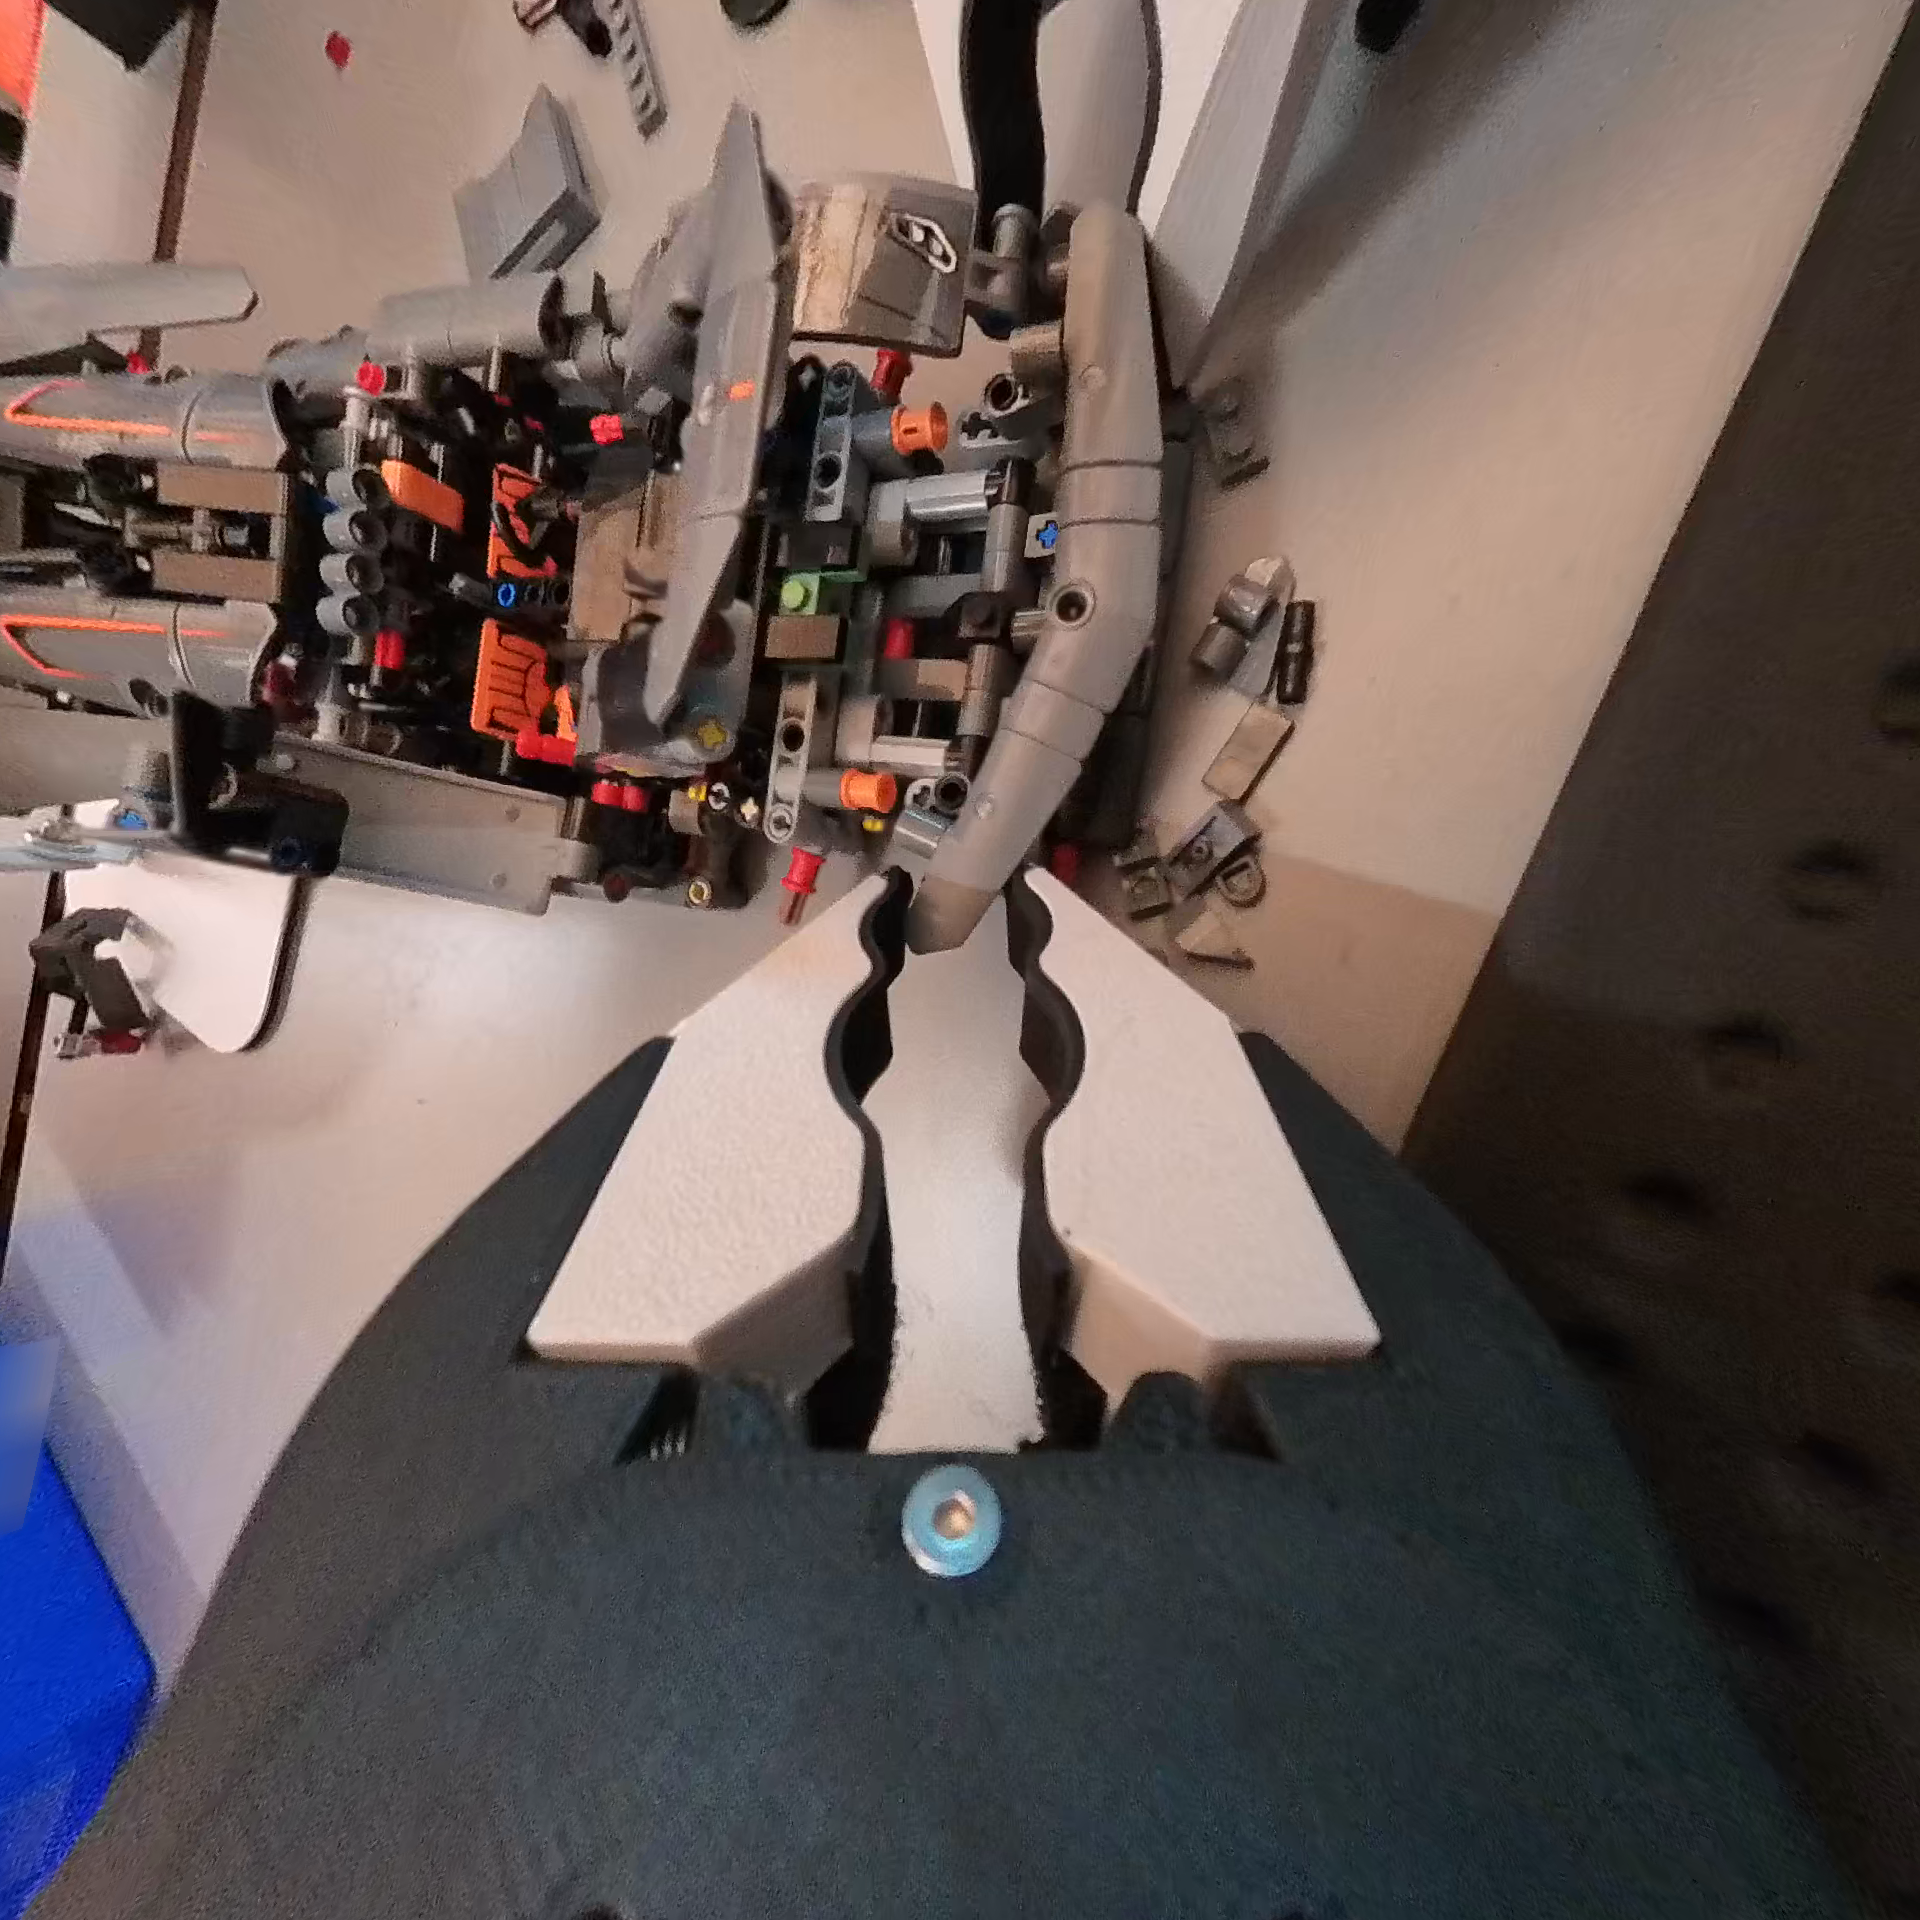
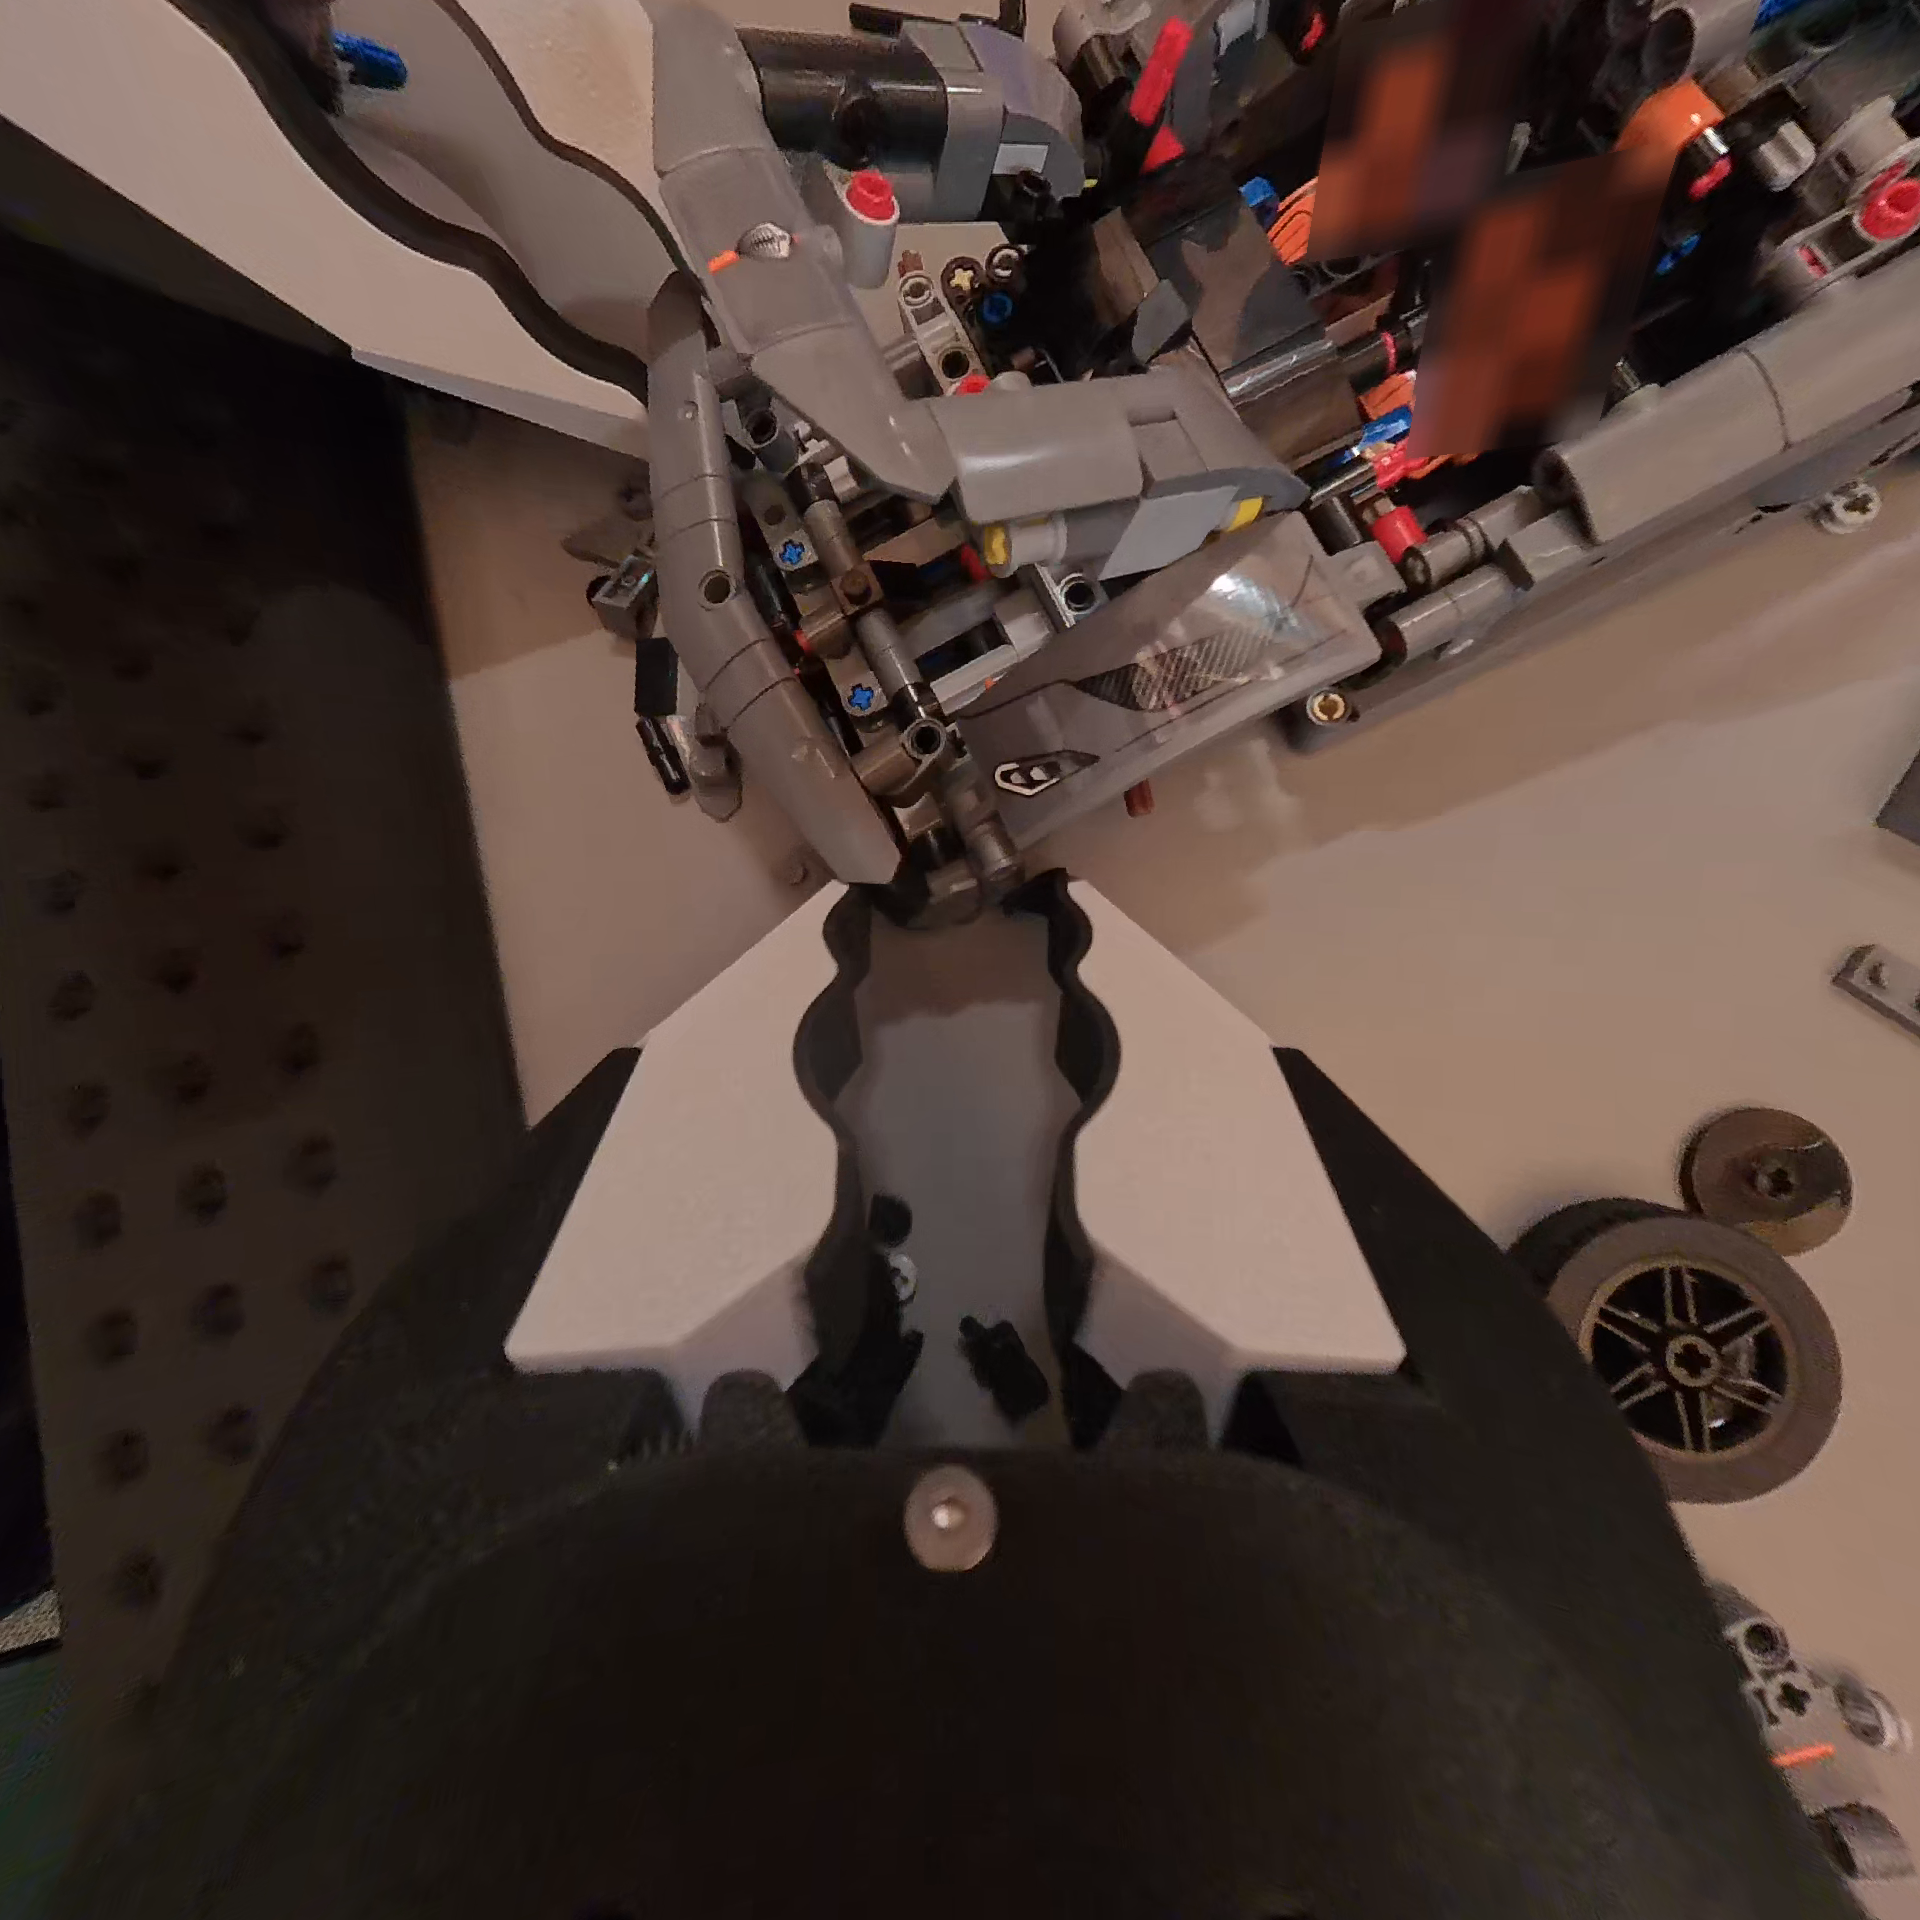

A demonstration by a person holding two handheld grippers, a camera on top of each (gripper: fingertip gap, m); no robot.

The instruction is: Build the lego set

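A large grey, black and orange lego vehicle model (image 1: 644, 540) lies on the pale table; it also shows in the right wrist view (image 2: 1195, 644). A curved grey panel (image 1: 1107, 488) forms its near end, also seen in the right wrist view (image 2: 707, 561). My left gripper (image 1: 961, 891) is shut on the lower tip of this panel. My right gripper (image 2: 956, 888) is shut on dark grey connectors at the model's corner, at the panel's other end. The left gripper's white finger (image 2: 436, 125) shows far off at the top left.
Small loose grey pieces (image 1: 1247, 644) lie beside the panel, and a grey slope piece (image 1: 530, 197) lies farther off. A black wheel (image 2: 1688, 1361), a dark disc (image 2: 1766, 1179) and a grey plate (image 2: 1881, 987) lie to the right. A dark studded surface (image 1: 1714, 1039) borders the table.
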